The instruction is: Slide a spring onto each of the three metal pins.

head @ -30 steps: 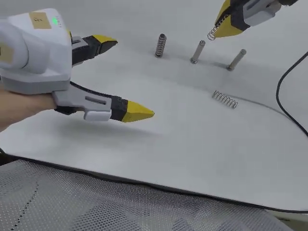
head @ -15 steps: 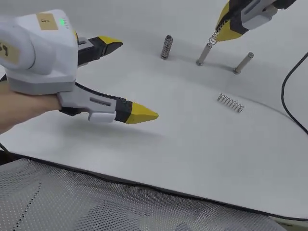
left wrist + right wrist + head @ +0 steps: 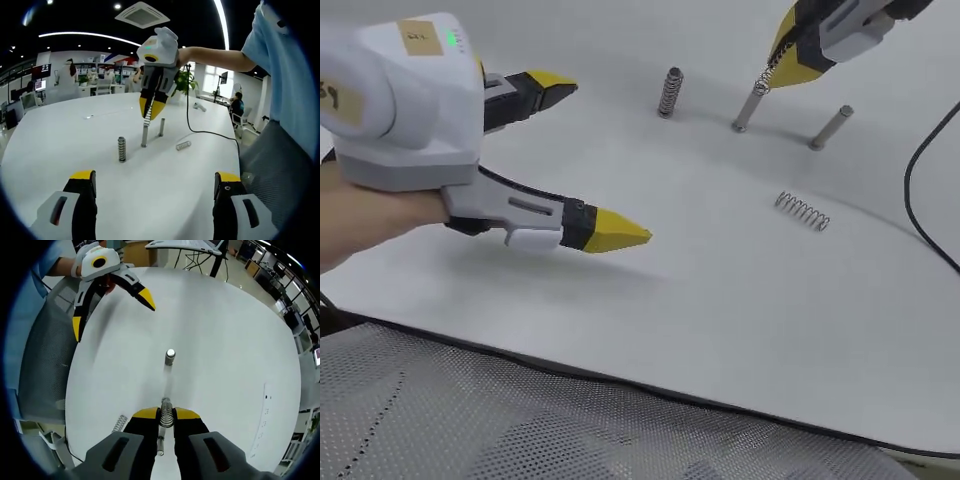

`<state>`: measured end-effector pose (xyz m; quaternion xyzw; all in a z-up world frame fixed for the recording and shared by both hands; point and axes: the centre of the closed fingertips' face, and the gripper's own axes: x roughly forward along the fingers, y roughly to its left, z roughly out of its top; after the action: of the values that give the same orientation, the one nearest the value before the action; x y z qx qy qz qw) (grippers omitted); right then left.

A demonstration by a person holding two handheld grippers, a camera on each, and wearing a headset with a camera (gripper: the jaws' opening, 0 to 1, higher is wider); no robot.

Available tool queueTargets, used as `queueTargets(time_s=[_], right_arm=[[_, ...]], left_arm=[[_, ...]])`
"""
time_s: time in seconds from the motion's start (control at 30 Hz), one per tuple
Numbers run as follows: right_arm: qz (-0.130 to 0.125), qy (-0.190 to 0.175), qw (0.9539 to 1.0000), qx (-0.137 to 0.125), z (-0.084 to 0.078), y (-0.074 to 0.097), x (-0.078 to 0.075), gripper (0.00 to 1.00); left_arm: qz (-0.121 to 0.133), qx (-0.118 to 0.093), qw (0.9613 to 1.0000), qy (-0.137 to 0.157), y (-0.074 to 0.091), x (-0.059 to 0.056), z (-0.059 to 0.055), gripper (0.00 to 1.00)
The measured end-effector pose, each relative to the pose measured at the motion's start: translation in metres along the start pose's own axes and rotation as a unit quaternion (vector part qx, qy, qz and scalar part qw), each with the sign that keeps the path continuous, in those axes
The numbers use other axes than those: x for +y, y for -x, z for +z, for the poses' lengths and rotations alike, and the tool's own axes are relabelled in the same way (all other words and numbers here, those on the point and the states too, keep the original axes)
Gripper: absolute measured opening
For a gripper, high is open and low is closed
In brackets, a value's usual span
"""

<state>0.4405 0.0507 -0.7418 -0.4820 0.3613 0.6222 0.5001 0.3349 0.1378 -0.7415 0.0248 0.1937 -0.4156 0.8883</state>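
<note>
Held spring (image 3: 166, 418): pinched upright, lower end right at the tip of the middle pin (image 3: 748, 110); cannot tell if it is threaded on yet.
Right tongs (image 3: 152, 106): clamped on the held spring, pointing down over the middle pin.
Sprung pin (image 3: 669, 92): leftmost in the head view, coil already around it.
Bare pin (image 3: 831, 127): rightmost in the head view, nothing on it.
Loose spring (image 3: 803, 210): lying flat on the counter (image 3: 720, 300), near the bare pin, not touching it.
Left tongs (image 3: 595, 160): jaws wide apart, empty, hovering over the counter's near side, well away from the pins.
Progress: one of three done, the second apparently at the seating step; left to do are pushing this coil down the middle pin, then picking up the loose spring for the bare pin.
</note>
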Motion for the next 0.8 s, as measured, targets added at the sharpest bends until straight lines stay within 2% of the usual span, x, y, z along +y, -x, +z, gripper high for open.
queueTargets(time_s=[0.8], right_arm=[[0.020,0.009,0.9995,0.022,-0.004,-0.027,0.001,0.08]], left_arm=[[0.004,0.001,1.0000,0.009,0.002,0.005,-0.004,0.94]])
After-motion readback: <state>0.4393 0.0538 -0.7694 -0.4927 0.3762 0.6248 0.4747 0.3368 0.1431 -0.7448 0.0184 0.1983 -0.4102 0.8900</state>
